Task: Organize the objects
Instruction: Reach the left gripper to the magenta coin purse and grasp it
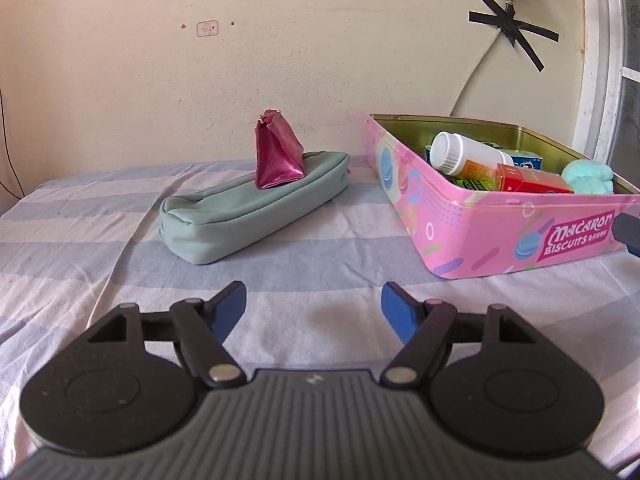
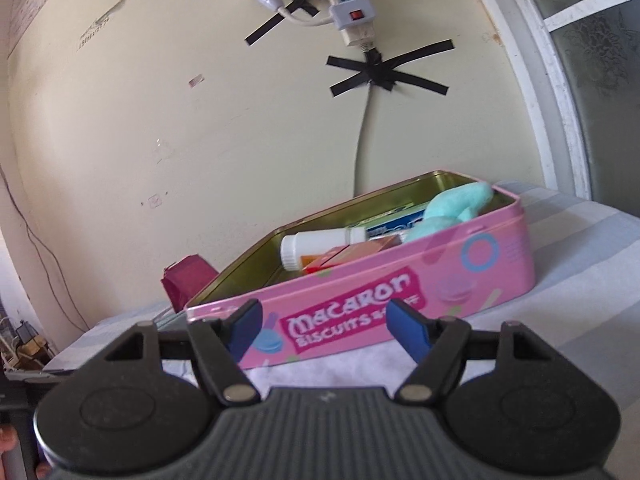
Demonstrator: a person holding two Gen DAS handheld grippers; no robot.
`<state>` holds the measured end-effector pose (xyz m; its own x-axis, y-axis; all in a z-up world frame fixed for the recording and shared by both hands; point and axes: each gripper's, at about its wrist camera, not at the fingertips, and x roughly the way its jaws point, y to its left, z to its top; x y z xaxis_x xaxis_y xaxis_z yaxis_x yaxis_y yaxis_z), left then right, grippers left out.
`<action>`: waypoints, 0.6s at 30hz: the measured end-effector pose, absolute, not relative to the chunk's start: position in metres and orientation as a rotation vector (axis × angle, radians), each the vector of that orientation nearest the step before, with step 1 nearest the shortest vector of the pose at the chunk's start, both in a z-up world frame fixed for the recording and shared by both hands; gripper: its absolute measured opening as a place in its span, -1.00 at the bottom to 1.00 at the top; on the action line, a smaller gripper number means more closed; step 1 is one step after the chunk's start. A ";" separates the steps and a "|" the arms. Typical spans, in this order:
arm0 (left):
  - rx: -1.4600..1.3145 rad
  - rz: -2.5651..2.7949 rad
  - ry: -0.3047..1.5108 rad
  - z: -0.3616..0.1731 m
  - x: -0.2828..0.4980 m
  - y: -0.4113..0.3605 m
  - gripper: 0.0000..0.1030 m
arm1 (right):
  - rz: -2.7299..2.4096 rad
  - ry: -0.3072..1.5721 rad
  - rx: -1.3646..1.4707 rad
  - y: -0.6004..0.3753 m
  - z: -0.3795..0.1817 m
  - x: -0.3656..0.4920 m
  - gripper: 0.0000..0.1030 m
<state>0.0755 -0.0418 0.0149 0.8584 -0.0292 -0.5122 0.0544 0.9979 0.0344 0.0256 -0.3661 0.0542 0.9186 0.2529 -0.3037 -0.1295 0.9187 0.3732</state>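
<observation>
- Left gripper [image 1: 314, 308]: blue pads apart, nothing between them, bare striped bedsheet [image 1: 80, 240] underneath. Log line differs by just two at the end, so treated as parted, not moving.
- Right gripper [image 2: 324, 326]: blue pads apart, empty, aimed at front wall of pink rectangular "Macaron Biscuits" tin [image 2: 400, 280], close behind the tips; contact not clear.
- Still outside the tin: mint-green soft fabric pencil pouch [image 1: 248, 208], centre-left of left view, above the left pads and well apart from them.
- Pouch long axis: diagonal, lower left to upper right of frame, far end near the tin's left wall.
- Small magenta shiny pyramid-shaped pouch [image 1: 278, 156] sitting upright on top of the green one, toward its far end.
- Tin in right half of left view, open, already holding white plastic bottle [image 1: 464, 152], red carton [image 1: 528, 182], mint fluffy bundle [image 1: 588, 178].
- Judgement: left hand nearer both pouches; magenta one likely first, straight ahead and slightly left of pad gap.
- Risk: narrow top may slip from a wide grip.
</observation>
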 end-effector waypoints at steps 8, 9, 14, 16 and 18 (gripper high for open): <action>-0.007 -0.023 0.550 0.015 0.081 -0.013 0.54 | 0.355 0.420 0.284 -0.301 0.048 0.036 0.39; -0.026 -0.025 0.547 0.018 0.085 -0.006 0.54 | 0.372 0.426 0.253 -0.291 0.047 0.036 0.39; -0.028 0.013 0.488 0.046 0.114 0.014 0.54 | 0.430 0.425 0.114 -0.261 0.046 0.033 0.41; -0.017 0.019 0.464 0.058 0.134 0.016 0.57 | 0.435 0.437 0.120 -0.260 0.045 0.035 0.41; -0.008 0.034 0.448 0.063 0.160 0.013 0.59 | 0.433 0.444 0.159 -0.265 0.044 0.036 0.41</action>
<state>0.1602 0.0134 0.0633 0.9007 0.0311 -0.4334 -0.0344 0.9994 0.0001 0.0364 -0.2646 0.0441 0.8142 0.4380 -0.3811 -0.3699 0.8973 0.2411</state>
